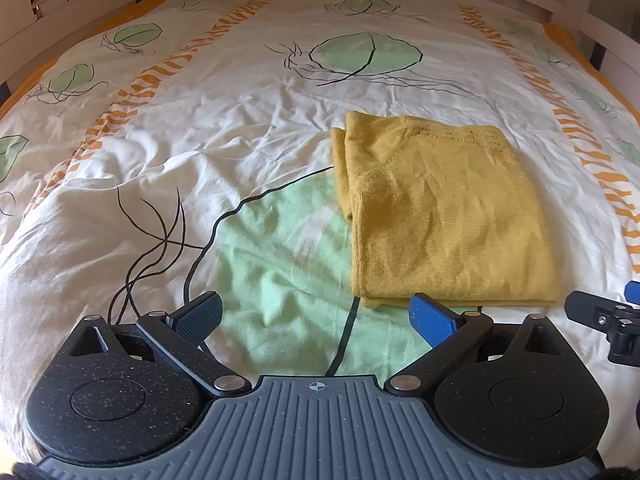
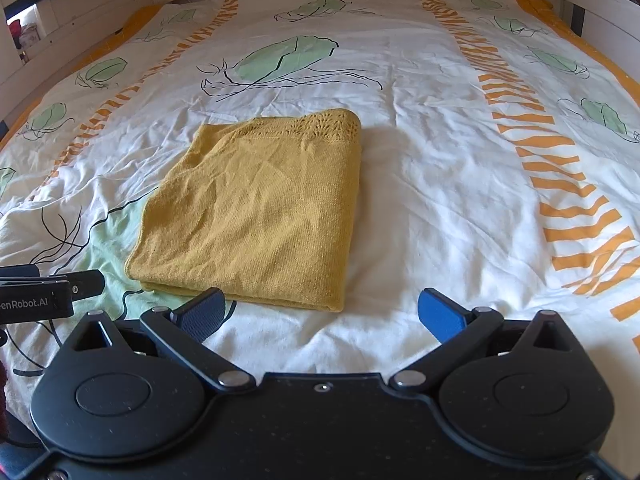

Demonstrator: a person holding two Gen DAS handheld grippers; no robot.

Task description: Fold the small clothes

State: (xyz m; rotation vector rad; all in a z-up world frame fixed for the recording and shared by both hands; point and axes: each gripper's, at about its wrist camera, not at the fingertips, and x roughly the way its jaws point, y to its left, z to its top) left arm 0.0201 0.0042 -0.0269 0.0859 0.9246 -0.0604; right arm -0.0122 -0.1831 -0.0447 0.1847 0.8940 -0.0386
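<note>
While both tongs hang spread above the bed, the views read as follows.

Left wrist view, tongs: the left gripper [image 1: 316, 318] stands wide open and holds nothing; its blue right pad sits just beside the near left corner of the cloth, not on it.
Left wrist view, task's thing: the yellow knitted garment [image 1: 444, 216] lies folded into a neat rectangle on the patterned duvet [image 1: 160, 152], ahead and to the right of these tongs.
Left wrist view, long axis: the rectangle runs near to far, its lacy edge at the far end and stacked layer edges showing at the near end.
Left wrist view, other arm: part of the right gripper [image 1: 600, 320] shows at the right edge, near the cloth's near right corner.

Right wrist view, tongs: the right gripper [image 2: 320, 316] is likewise spread wide and empty.
Right wrist view, task's thing: the garment [image 2: 256, 216] lies ahead and slightly left, its near edge almost touching the dark left pad.
Right wrist view, nearer arm: judging by this, the right tongs face the near edge more squarely, though both are close; the fold looks largely finished.
</note>
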